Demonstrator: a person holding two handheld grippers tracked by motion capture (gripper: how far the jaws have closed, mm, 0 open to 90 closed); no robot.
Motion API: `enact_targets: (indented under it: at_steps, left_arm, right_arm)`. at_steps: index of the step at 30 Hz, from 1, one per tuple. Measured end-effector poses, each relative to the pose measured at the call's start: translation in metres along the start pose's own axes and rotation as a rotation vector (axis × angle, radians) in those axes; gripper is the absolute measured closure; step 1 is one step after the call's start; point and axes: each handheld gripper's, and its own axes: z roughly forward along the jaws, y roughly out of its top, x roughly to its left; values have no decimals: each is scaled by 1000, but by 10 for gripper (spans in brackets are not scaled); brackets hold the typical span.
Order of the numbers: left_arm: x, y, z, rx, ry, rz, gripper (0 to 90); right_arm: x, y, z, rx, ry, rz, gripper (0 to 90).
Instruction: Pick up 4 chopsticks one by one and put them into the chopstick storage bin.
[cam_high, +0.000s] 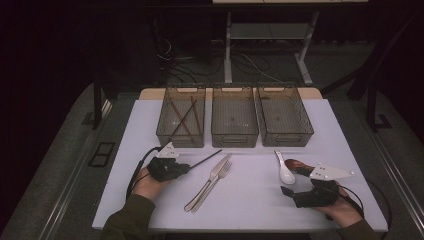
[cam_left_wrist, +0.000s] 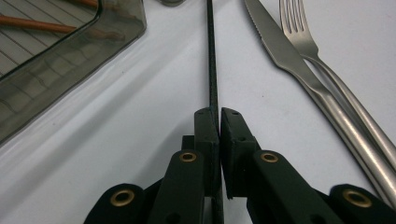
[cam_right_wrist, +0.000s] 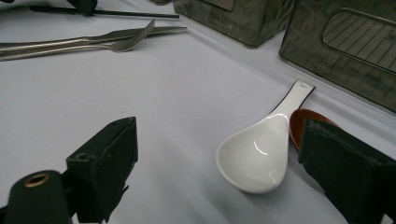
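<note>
1. Looking down from the high view, the left hand-held gripper (cam_high: 186, 167) pinches a thin black chopstick (cam_high: 206, 158) that lies on the white worktop (cam_high: 250, 200), just in front of the left see-through bin (cam_high: 181, 116). A silver knife and fork (cam_high: 210, 182) lie beside it. The right hand-held gripper (cam_high: 290, 186) sits near a white spoon (cam_high: 285, 171).
2. Through the left gripper view, the jaws are pressed together on the thin black chopstick (cam_left_wrist: 212, 70), which runs straight ahead.
3. Through the right gripper view, the jaws are spread wide, with the white spoon (cam_right_wrist: 261, 151) between them, not touched. A brown spoon (cam_right_wrist: 303, 123) lies just beside it.
</note>
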Motion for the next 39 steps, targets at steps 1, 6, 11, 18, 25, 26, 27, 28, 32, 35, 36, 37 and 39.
enact_targets:
  at_steps: [1, 6, 11, 18, 25, 26, 27, 28, 32, 35, 36, 37, 39]
  left_arm:
    - [0, 0, -1, -2, -1, 2, 855]
    - [-1, 2, -7, -14, -11, -6, 856]
    - [-4, 6, -15, -19, -11, -14, 855]
    - [-7, 10, -22, -9, -10, -11, 855]
    - [-8, 14, -32, -25, -5, -15, 855]
    - [-8, 14, -34, -31, -4, -17, 855]
    - [-7, 15, -35, -34, -2, -22, 855]
    - [-6, 15, -37, -38, -2, -28, 856]
    - [-3, 18, -45, -48, 2, -41, 855]
    - [0, 20, -49, -61, 8, -47, 855]
    - [1, 21, -50, -67, 9, -53, 855]
    - [2, 22, -52, -68, 11, -49, 855]
    - [4, 25, -54, -74, 15, -53, 855]
  right_arm:
    - [0, 0, 0, 1, 1, -1, 122]
    - [0, 0, 0, 0, -2, -1, 122]
    - [0, 0, 0, 0, 2, -5, 122]
    - [0, 0, -1, -3, -2, -4, 122]
    - [-1, 0, -1, -4, -5, -3, 122]
    - [-1, 0, -1, -3, -5, -3, 122]
    - [-1, 0, -1, -3, -6, -3, 122]
    - [-1, 0, -1, -3, -5, -3, 122]
    - [-1, 0, 0, -3, -6, -4, 122]
    - [-1, 0, 0, -1, -7, -2, 122]
    - [-1, 0, 0, 0, -8, -2, 121]
    - [-1, 0, 0, 1, -8, -1, 122]
    - [-1, 0, 0, -4, -9, -5, 122]
